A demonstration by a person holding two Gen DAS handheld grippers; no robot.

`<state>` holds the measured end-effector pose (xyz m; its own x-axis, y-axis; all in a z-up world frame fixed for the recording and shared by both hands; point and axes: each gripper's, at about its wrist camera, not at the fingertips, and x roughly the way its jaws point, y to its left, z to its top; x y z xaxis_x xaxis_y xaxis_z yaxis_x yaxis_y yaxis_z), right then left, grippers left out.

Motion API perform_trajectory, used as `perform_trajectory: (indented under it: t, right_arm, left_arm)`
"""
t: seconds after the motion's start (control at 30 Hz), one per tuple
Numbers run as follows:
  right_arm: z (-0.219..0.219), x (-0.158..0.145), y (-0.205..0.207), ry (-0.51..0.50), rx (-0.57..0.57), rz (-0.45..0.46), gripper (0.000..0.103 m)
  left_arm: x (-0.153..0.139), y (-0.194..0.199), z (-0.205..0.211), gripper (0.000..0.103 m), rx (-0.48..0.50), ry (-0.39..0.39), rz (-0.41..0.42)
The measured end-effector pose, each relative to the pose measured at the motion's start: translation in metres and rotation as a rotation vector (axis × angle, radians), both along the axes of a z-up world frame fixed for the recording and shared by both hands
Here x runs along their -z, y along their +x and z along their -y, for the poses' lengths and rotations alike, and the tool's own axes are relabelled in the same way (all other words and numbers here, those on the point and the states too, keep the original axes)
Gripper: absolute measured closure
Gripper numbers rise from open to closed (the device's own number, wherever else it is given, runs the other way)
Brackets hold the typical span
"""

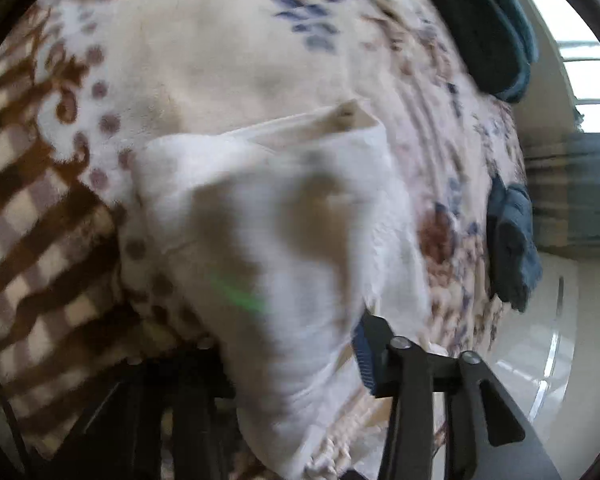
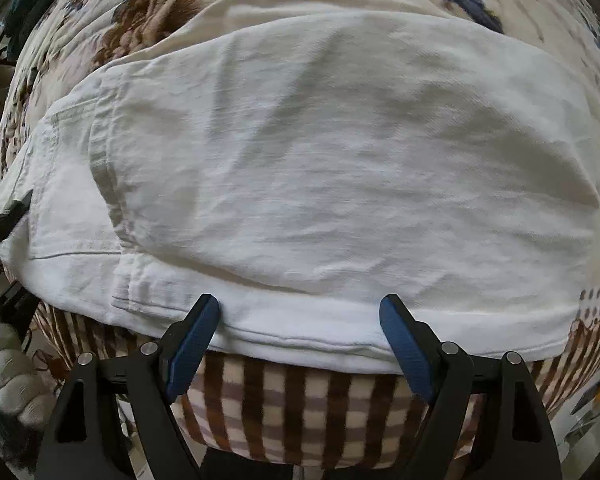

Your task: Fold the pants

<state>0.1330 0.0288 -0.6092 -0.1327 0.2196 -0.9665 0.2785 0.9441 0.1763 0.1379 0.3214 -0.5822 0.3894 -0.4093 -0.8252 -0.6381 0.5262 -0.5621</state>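
Note:
The white pants (image 2: 320, 152) lie folded across a floral and brown-checked blanket (image 2: 300, 408). In the right wrist view my right gripper (image 2: 300, 324) is open, its blue pads (image 2: 192, 344) spread wide at the pants' near folded edge, not clamped on the cloth. In the left wrist view, blurred by motion, an end of the pants (image 1: 284, 240) hangs lifted over my left gripper (image 1: 340, 352); one blue pad (image 1: 364, 356) shows against the cloth and the other finger is hidden under it. The left gripper also shows at the far left edge of the right wrist view (image 2: 8, 216), at a pants corner.
The blanket (image 1: 204, 60) covers a bed. A dark teal cushion (image 1: 488, 28) lies at its far right end and a blue-grey cloth (image 1: 512, 240) hangs at its right edge. Beyond are glossy floor (image 1: 560, 320) and a bright window. A gloved hand (image 2: 8, 376) shows lower left.

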Motion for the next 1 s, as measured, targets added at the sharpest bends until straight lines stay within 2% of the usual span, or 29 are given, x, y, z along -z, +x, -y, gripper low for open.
perform_trajectory:
  t: [0.07,0.1,0.13,0.2,0.23,0.27,0.3,0.33,0.37,0.47,0.67,0.73,0.77,0.83,0.9,1.0]
  right_arm:
    - [0.006,0.001,-0.001,0.008,0.013,0.0,0.018]
    - [0.008,0.002,0.0,0.013,0.017,-0.001,0.018]
    - [0.011,0.002,0.0,0.018,0.022,-0.001,0.018]
    - [0.018,0.002,-0.001,0.031,0.036,0.004,0.018]
    - [0.021,0.004,0.0,0.035,0.039,0.006,0.018]
    - [0.024,0.006,0.001,0.038,0.043,0.009,0.018]
    - [0.029,0.005,0.0,0.043,0.049,0.013,0.018]
    - [0.034,0.004,-0.002,0.044,0.053,0.018,0.018]
    - [0.036,0.002,-0.003,0.044,0.056,0.023,0.018]
    - [0.047,-0.006,-0.012,0.063,0.087,0.051,0.018]
    - [0.099,-0.016,-0.025,0.1,0.206,0.101,0.018]
    - [0.118,-0.012,-0.03,0.111,0.248,0.096,0.018]
    - [0.127,-0.008,-0.035,0.132,0.279,0.097,0.018]
    - [0.145,-0.003,-0.042,0.179,0.339,0.097,0.018]
    - [0.165,-0.002,-0.053,0.224,0.398,0.113,0.018]
    - [0.2,-0.012,-0.074,0.212,0.456,0.142,0.018]
  left_arm:
    - [0.017,-0.003,-0.014,0.056,-0.057,-0.056,-0.01]
    - [0.027,-0.002,-0.02,0.055,-0.104,-0.113,0.003]
    - [0.028,-0.002,-0.017,0.055,-0.125,-0.131,0.0]
    - [0.022,0.002,-0.013,0.056,-0.137,-0.133,0.03]
    - [0.013,0.004,-0.007,0.059,-0.111,-0.089,0.043]
    - [0.004,0.007,-0.001,0.07,-0.078,-0.062,0.065]
    - [-0.002,0.008,0.004,0.076,-0.052,-0.046,0.084]
    - [-0.017,0.012,0.014,0.083,0.011,0.019,0.105]
    - [-0.03,0.013,0.021,0.086,0.064,0.067,0.135]
    - [-0.062,0.019,0.047,0.087,0.19,0.163,0.216]
    - [-0.12,0.022,0.104,0.088,0.38,0.244,0.362]
    - [-0.145,0.018,0.142,0.088,0.483,0.276,0.43]
    - [-0.15,0.029,0.158,0.088,0.514,0.28,0.447]
    - [-0.165,0.022,0.2,0.088,0.622,0.289,0.495]
    - [-0.17,0.015,0.24,0.088,0.718,0.281,0.521]
    - [-0.163,-0.006,0.314,0.088,0.884,0.266,0.53]
